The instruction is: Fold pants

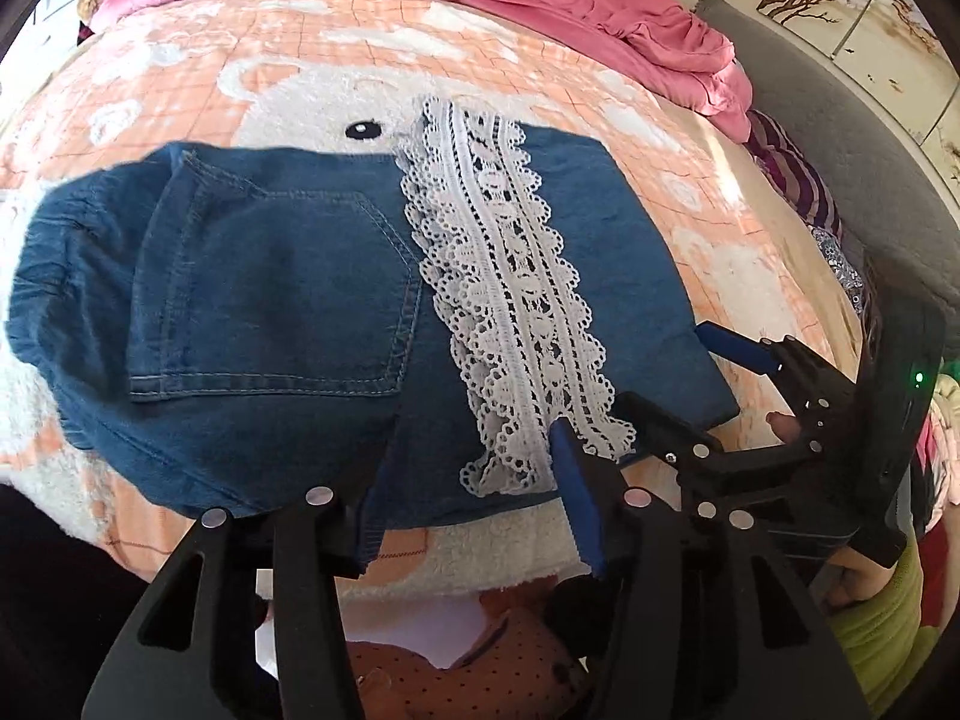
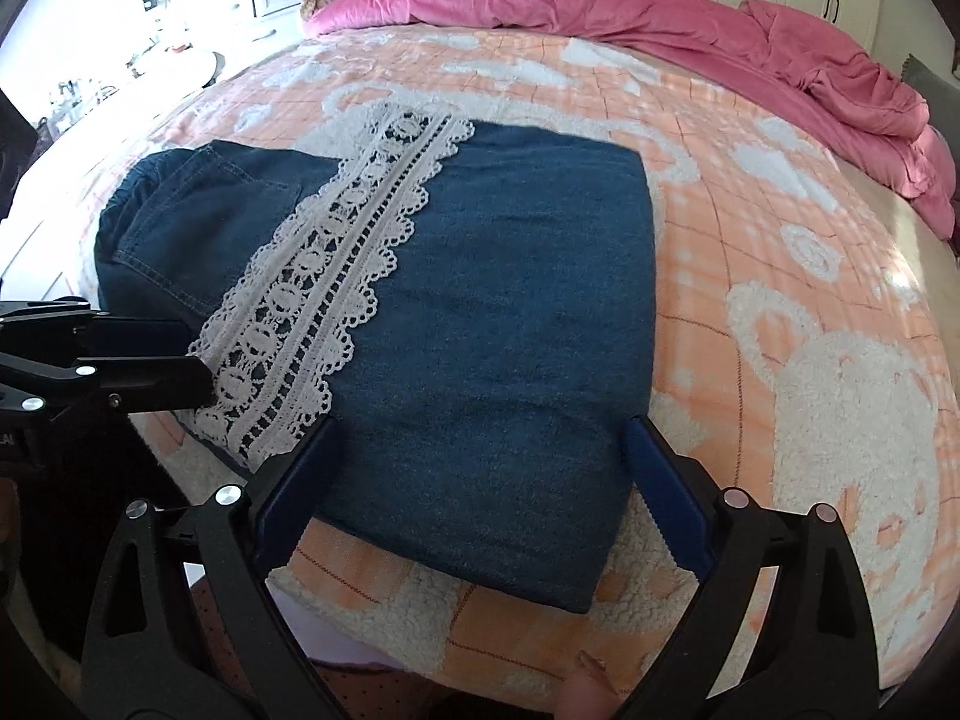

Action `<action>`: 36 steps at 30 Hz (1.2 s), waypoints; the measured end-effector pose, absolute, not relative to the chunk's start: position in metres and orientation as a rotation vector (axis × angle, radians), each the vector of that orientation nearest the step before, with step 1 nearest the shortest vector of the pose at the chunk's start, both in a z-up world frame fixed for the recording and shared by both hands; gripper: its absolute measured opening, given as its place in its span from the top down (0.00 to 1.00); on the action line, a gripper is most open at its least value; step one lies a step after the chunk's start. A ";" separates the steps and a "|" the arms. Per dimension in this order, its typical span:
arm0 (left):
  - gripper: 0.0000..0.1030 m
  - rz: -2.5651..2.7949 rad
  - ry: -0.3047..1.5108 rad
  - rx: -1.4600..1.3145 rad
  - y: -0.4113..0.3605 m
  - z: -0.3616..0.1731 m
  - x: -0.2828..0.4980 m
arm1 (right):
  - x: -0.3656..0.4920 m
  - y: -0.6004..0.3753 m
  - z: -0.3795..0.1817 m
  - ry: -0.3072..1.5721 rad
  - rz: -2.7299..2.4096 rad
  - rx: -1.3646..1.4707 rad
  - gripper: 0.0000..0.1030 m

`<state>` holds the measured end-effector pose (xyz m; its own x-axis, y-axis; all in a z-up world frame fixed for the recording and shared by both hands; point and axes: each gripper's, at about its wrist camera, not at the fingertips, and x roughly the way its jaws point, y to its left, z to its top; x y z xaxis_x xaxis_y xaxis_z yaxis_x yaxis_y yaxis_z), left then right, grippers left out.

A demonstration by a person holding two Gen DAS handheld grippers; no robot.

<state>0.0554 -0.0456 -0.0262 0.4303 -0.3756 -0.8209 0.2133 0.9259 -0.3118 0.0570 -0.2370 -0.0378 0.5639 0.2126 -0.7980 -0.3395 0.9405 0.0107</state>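
Pants: the blue denim pants [image 2: 480, 300] are lying folded into a compact block on the bed blanket [image 2: 780, 276], near the edge closest to me; I am seeing a back pocket [image 1: 270, 294] facing up on the left part.

Lace: a white lace trim [image 2: 324, 300] is running diagonally across the top of the pants, from the far side down to the near edge (it is lying flat on the denim).

Right gripper: my right gripper [image 2: 480, 456] is standing with its blue-padded fingers [image 2: 666, 498] spread wide, one on each side of the near right corner of the pants; I cannot tell if the pads are touching the cloth.

Left gripper: my left gripper [image 1: 456, 516] is also held apart, at the near edge of the pants by the lower end of the lace; only its right blue finger [image 1: 579, 498] is showing clearly, the left one is hidden behind the denim edge.

Both grippers: in the left wrist view the right gripper [image 1: 648, 384] is sitting just beside mine, to the right.

Surroundings: a crumpled pink duvet [image 2: 630, 18] is lying along the far side of the bed, well apart from the pants.
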 end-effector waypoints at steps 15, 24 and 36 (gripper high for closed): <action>0.39 -0.254 0.922 -0.128 -0.003 0.020 0.036 | 0.036 -0.232 0.010 0.759 0.336 -0.107 0.14; 0.25 -0.150 0.844 -0.080 0.027 0.035 0.026 | 0.034 -0.206 0.036 0.721 0.367 -0.130 0.11; 0.14 -0.062 0.830 -0.139 0.081 0.028 0.024 | 0.047 -0.146 0.064 0.711 0.354 -0.249 0.09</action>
